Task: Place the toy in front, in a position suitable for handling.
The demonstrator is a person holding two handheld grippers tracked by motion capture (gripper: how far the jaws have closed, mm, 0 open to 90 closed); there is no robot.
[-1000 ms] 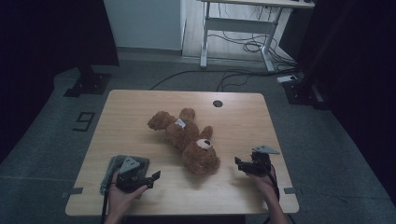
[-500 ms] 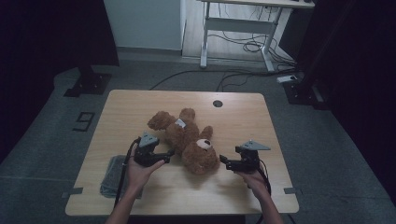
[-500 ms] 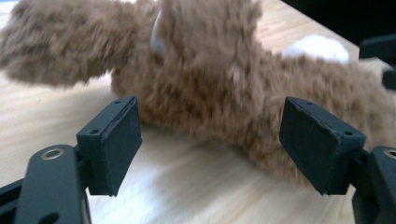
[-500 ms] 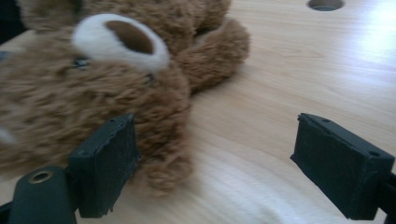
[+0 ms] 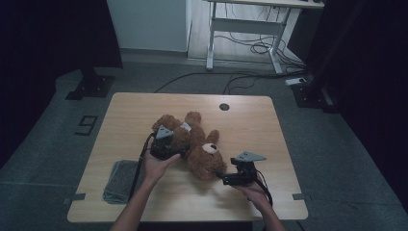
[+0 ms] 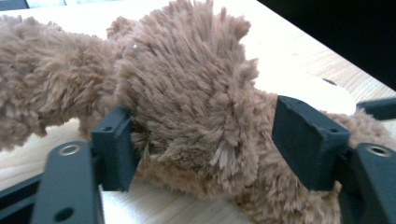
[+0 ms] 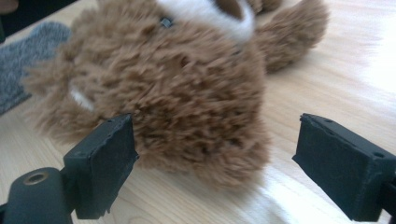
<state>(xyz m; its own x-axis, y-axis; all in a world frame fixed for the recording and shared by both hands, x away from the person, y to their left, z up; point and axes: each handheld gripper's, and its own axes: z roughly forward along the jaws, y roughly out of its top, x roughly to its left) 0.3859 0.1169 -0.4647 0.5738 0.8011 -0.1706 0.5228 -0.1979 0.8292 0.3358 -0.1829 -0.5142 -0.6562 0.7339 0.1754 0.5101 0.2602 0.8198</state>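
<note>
A brown teddy bear [image 5: 195, 144] lies on its back on the wooden table [image 5: 144, 103], legs toward the far left and head toward the near right. My left gripper [image 5: 177, 152] sits at the bear's near side. In the left gripper view [image 6: 210, 135] one furry paw [image 6: 187, 102] is between the jaws, which have just been closing. One pad [image 6: 114, 147] brushes the fur and the other stands apart, so the gripper is open. My right gripper [image 5: 225, 179] is open just short of the bear's head [image 7: 182, 93], with both pads clear of the fur [image 7: 219, 144].
A folded grey cloth [image 5: 120, 180] lies near the table's front left corner, and its edge [image 7: 28, 60] shows in the right gripper view. A round cable hole [image 5: 224, 106] sits near the far edge. A white desk frame [image 5: 240, 29] and cables stand on the floor beyond.
My left hand has moved from above the grey cloth away and to the right, up to the bear's paw. My right hand has moved left toward the bear's head.
</note>
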